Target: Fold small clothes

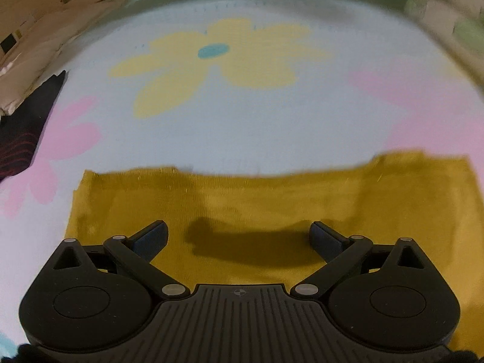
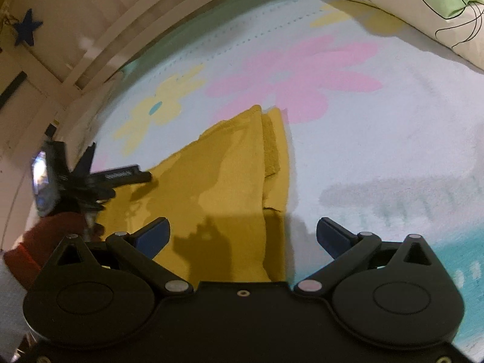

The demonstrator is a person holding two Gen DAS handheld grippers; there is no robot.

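Mustard garment (image 1: 272,205) is lying soft & light on bed (image 1: 242,121); left gripper (image 1: 239,236) & right gripper (image 2: 242,236) are hovering spread, w/ edges looking easiest to pinch.

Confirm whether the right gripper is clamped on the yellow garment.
No: the right gripper is open, fingers spread apart above the yellow garment, gripping nothing.

place: home bedroom, likely a child's | cues: bed with flower-print sheet (image 1: 242,115) | printed pillow (image 2: 423,9) | blue star (image 2: 26,28) on wall
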